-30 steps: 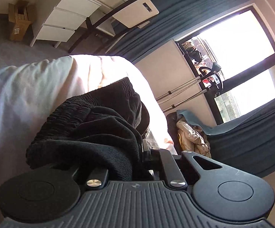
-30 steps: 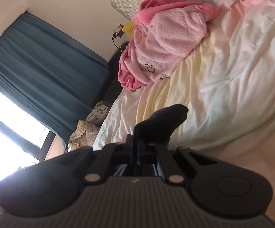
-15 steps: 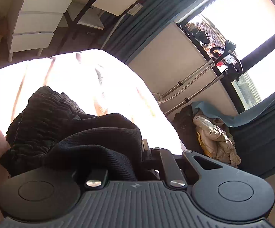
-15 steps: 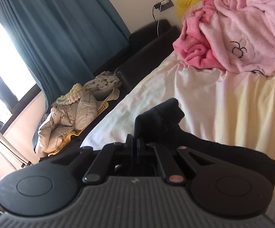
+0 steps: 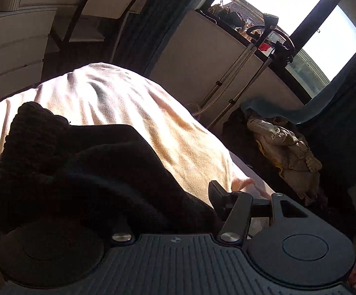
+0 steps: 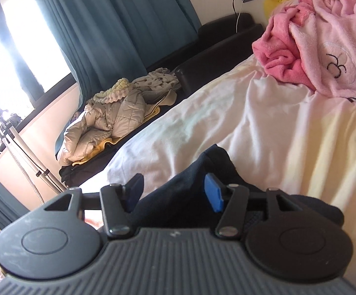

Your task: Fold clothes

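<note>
Although much of it is lost in shadow, the black garment [image 5: 84, 167] is seen heaped at lower left of the left wrist view on the cream bedsheet [image 5: 133, 113], and its edge [image 6: 202, 172] lies at lower centre of the right wrist view. Soft, light, limp knit is judged here; it will sag and bunch, so hold is best taken at a hem or the ribbed waistband, not in the loose middle. The right gripper [image 6: 175, 191] is spread wide, blue pads apart, with cloth lying between them but not pinched. Of the left gripper [image 5: 168, 196] only one finger is visible; the other is buried under fabric, so whether it grips cannot be told, though the visible finger stands clear of the cloth. Half a second earlier both pairs of fingers were closed on the garment; since then the right has been opened and the cloth laid lower on the bed.
</note>
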{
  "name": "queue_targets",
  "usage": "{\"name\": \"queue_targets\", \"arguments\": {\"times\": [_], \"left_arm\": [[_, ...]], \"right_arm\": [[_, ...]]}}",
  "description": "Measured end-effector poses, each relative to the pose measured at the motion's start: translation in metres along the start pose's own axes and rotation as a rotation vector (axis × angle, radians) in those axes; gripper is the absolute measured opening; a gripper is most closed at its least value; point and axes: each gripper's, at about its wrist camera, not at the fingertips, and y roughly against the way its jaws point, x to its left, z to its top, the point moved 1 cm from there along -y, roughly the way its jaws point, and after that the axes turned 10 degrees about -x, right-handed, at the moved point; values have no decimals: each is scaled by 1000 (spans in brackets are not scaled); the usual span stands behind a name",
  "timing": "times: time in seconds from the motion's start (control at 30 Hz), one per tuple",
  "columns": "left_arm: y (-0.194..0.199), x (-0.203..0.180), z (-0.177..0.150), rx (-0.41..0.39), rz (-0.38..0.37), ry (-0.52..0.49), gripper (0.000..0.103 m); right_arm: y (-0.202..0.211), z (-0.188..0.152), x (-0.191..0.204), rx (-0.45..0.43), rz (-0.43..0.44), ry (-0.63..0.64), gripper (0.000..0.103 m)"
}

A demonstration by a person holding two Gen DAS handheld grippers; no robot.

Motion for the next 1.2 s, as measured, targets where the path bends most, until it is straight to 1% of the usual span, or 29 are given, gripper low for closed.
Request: {"name": "queue_targets", "arguments": {"times": [0.07,0.13,0.2,0.27,0.37,0.43,0.5,0.67,0.77,0.8,0.83,0.87,0.9,0.93,0.97,1.0,1.03,1.07,1.13,1.2], "left_arm": [[27,8,-13,-31,-39,43,91],[53,21,-29,-61,-59,72,92],[72,41,-43,-52,-55,106,92],[83,66,-51,-38,-20,156,92],[89,104,-59,-7,47,257,92],[86,122,-58,-15,71,309,92],[76,130,-53,-27,56,335,92],[45,128,-38,-62,99,313,93],[26,127,-29,-83,128,295,94],[20,126,-26,-90,138,290,93],[14,125,-23,-97,148,284,87],[7,125,-20,-104,158,278,75],[1,124,-17,-111,168,272,72],[-1,123,-14,-121,173,271,64],[0,120,-12,-132,183,266,55],[3,117,-8,-136,184,261,50],[5,114,-5,-137,180,257,42],[8,111,0,-137,173,253,37],[20,102,10,-140,151,244,34],[34,95,20,-133,129,258,33]], "right_arm": [[27,0,-12,4,9,-7,58],[49,-3,-24,4,9,-14,58],[71,-7,-39,2,0,-45,59],[96,-15,-63,-4,-3,-146,59],[110,-32,-96,41,3,-338,61],[110,-41,-105,74,-17,-371,61],[104,-46,-104,82,-38,-358,61],[72,-55,-98,100,9,-416,63],[48,-66,-93,96,25,-423,68],[44,-68,-91,76,33,-425,77],[40,-70,-88,57,38,-423,84],[37,-71,-84,40,29,-408,85],[35,-71,-81,23,20,-395,83],[34,-70,-78,5,11,-388,70],[34,-68,-76,-10,2,-380,50],[33,-66,-75,-5,-2,-377,10],[34,-63,-73,-4,-1,-371,10],[38,-58,-68,-17,-2,-344,10],[50,-45,-57,-49,7,-305,8],[67,-29,-50,-74,26,-325,8]]}}
